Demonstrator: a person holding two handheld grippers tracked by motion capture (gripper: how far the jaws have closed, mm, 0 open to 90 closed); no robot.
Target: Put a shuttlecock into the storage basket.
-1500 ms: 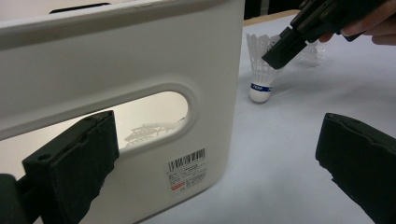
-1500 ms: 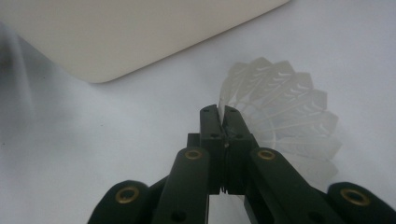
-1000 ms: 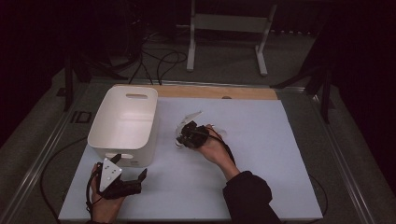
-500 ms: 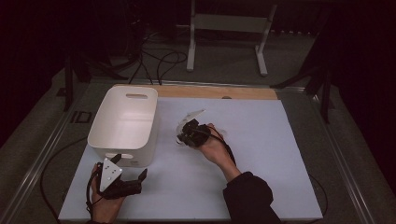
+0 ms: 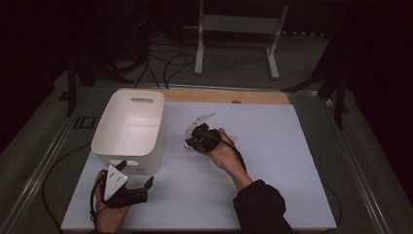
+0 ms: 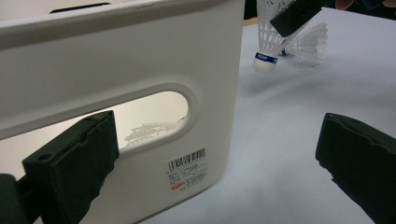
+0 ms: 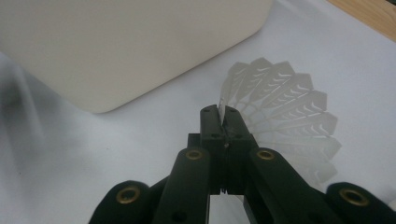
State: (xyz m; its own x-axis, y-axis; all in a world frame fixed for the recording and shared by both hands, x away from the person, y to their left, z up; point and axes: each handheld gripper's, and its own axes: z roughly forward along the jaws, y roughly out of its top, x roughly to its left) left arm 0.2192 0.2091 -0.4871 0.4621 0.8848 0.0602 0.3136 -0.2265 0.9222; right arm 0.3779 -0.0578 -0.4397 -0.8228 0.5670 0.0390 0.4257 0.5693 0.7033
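Two grippers, three views. High view: right gripper (image 5: 195, 138) lifts a shuttlecock (image 5: 203, 120) beside the white bin (image 5: 127, 127). Left gripper view: left gripper (image 6: 210, 154), jaws wide, waits at the bin's handle. Right gripper view: jaws pinch the skirt's edge, presumably sparing the feathers.

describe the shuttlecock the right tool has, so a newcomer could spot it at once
Start at the white bin on the left of the pale table. Just right of it, the right tool is shut on the skirt rim of a white shuttlecock. Its blue-banded white cork tip hangs just above the tabletop, while a second shuttlecock lies behind it on the table.
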